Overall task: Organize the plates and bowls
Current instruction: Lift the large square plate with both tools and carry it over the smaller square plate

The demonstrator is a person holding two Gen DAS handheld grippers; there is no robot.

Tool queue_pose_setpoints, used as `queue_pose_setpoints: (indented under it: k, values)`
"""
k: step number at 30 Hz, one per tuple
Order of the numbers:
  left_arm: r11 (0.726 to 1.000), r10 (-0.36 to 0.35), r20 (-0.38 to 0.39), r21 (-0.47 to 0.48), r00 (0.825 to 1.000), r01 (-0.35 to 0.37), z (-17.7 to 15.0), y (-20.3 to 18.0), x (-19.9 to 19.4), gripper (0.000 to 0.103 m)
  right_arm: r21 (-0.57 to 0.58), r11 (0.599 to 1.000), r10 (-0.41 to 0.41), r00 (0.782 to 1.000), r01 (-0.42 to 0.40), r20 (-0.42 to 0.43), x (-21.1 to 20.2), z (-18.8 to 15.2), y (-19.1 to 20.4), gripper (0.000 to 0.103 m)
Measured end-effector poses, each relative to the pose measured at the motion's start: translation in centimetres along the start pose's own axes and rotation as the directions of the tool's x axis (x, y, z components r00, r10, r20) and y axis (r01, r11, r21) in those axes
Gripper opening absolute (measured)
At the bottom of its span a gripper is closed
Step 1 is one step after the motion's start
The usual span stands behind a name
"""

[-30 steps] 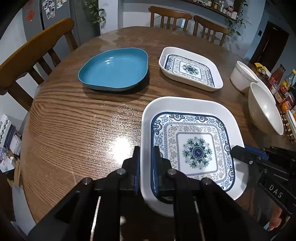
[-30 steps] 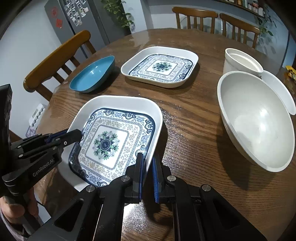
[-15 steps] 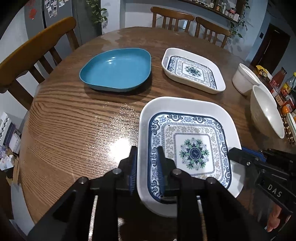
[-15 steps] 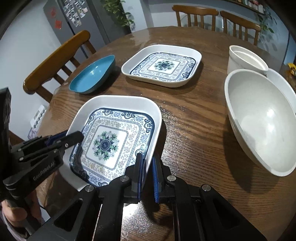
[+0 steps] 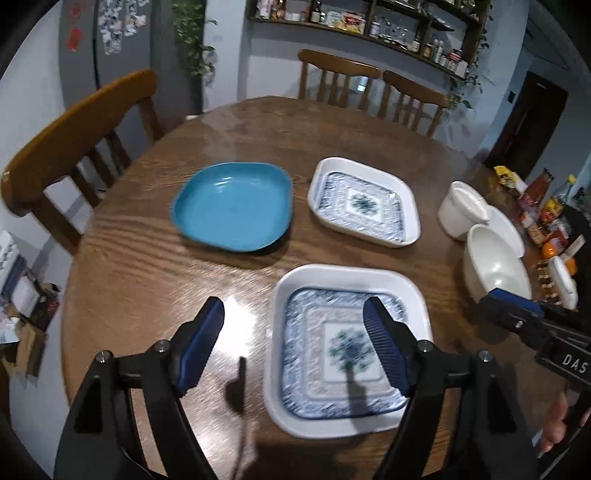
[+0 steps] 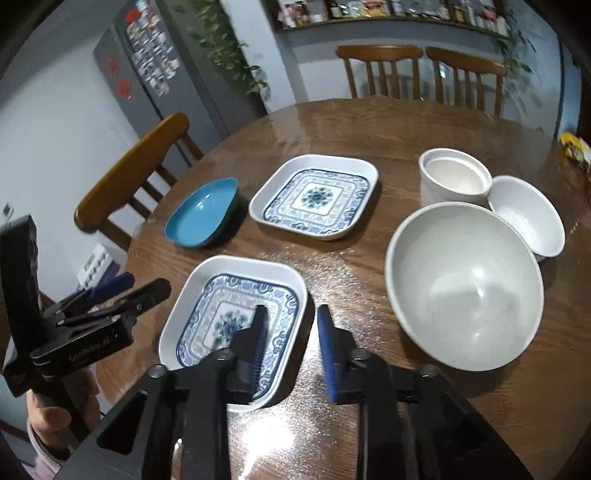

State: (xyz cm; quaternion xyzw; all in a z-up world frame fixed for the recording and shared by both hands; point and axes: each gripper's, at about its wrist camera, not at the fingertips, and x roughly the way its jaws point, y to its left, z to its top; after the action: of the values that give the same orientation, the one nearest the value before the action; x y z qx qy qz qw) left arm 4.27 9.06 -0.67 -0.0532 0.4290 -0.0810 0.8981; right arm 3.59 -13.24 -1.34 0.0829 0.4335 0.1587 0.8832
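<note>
Below both grippers, near plate (image 5: 351, 354) is left flat on table (image 5: 147, 258), freed for stacking; left gripper (image 5: 295, 350) jaws just spread wide, right gripper (image 6: 291, 350) jaws just parted narrowly, nothing held.

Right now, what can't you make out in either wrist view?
- Near patterned plate: left wrist view, motion blur smears the pattern; in the right wrist view the right hand-held gripper hides its near corner.
- Shelf jars: too small to read.
- Small white bowl: partly behind the large bowl.

Black angular frames on left gripper (image 5: 291, 339) and right gripper (image 6: 290, 343), silver screws at joints. Ribbed blue pads (image 5: 384, 350). White lettering: "DAS", "GenRobot.AI".
</note>
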Motion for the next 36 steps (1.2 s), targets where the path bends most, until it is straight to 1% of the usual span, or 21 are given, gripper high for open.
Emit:
queue_pose_setpoints:
  k: [2,3,4,6,8,11,13,16,18,20,22,24,26,29,32,34,36]
  values:
    - [0.999,-0.039,-0.02,-0.006,0.999,0.038,1.1,-0.4,0.6,0.077,0.017,1.0,0.0,1.0,0.0,0.008,-0.1,0.9,-0.6,0.032]
    - [0.997,-0.07,-0.036,-0.017,0.997,0.069,1.9,-0.7,1.1,0.076,0.026,1.0,-0.005,1.0,0.005,0.011,-0.1,1.4,-0.8,0.032]
    - [0.996,-0.083,-0.043,-0.023,0.996,0.082,2.3,-0.9,1.3,0.076,0.031,0.999,-0.009,1.0,0.009,0.013,-0.1,1.9,-1.0,0.032]
    - [0.993,-0.12,-0.061,-0.03,0.991,0.118,3.8,-1.5,2.0,0.075,0.049,0.999,-0.008,1.0,0.008,0.0,0.5,3.1,-1.4,0.032]
    - [0.989,-0.144,-0.08,-0.037,0.986,0.142,5.6,-2.2,2.9,0.075,0.075,0.997,0.002,1.0,0.0,-0.024,1.1,4.0,-2.1,0.032]
    - [0.987,-0.161,-0.11,-0.042,0.981,0.157,7.7,-3.0,4.7,0.075,0.119,0.993,0.031,0.998,-0.023,-0.061,2.6,5.6,-3.0,0.032]
    - [0.988,-0.149,-0.127,-0.049,0.981,0.144,8.7,-3.3,6.0,0.075,0.138,0.99,0.033,0.996,-0.022,-0.079,3.5,6.6,-3.5,0.032]
    - [0.991,-0.13,-0.168,-0.058,0.977,0.122,10.3,-3.2,8.6,0.068,0.151,0.988,0.015,0.995,0.001,-0.102,5.1,8.0,-4.1,0.032]
    - [0.992,-0.119,-0.19,-0.057,0.975,0.11,11.1,-3.4,10.4,0.061,0.157,0.988,0.001,0.993,0.017,-0.116,5.9,8.7,-4.5,0.032]
    - [0.996,-0.092,-0.19,-0.036,0.977,0.087,11.7,-3.6,11.4,0.061,0.161,0.986,-0.033,0.991,0.053,-0.126,6.9,9.5,-4.9,0.032]
    - [0.998,-0.069,-0.198,-0.01,0.978,0.068,12.1,-3.9,12.3,0.059,0.171,0.983,-0.039,0.99,0.063,-0.138,7.8,10.1,-5.5,0.032]
    - [0.998,-0.06,-0.215,-0.004,0.975,0.06,12.4,-4.0,13.4,0.049,0.179,0.981,-0.049,0.986,0.077,-0.16,8.9,10.6,-6.0,0.032]
    - [0.999,-0.051,-0.223,-0.001,0.973,0.052,12.7,-4.0,14.2,0.047,0.177,0.979,-0.068,0.982,0.099,-0.176,9.9,10.8,-6.1,0.032]
    - [0.999,-0.031,-0.225,0.012,0.974,0.035,13.1,-3.9,15.2,0.047,0.172,0.976,-0.098,0.978,0.13,-0.183,11.0,10.9,-6.2,0.032]
    - [1.0,-0.009,-0.224,0.025,0.975,0.015,13.3,-3.8,15.7,0.046,0.173,0.975,-0.106,0.974,0.142,-0.202,11.8,11.1,-6.4,0.032]
    - [1.0,-0.005,-0.232,0.025,0.973,0.012,13.5,-3.6,16.0,0.041,0.168,0.972,-0.13,0.969,0.167,-0.209,12.2,11.2,-6.4,0.032]
    - [1.0,0.004,-0.24,0.029,0.971,0.003,13.4,-3.4,16.2,0.038,0.176,0.97,-0.127,0.968,0.166,-0.216,12.5,11.2,-6.5,0.032]
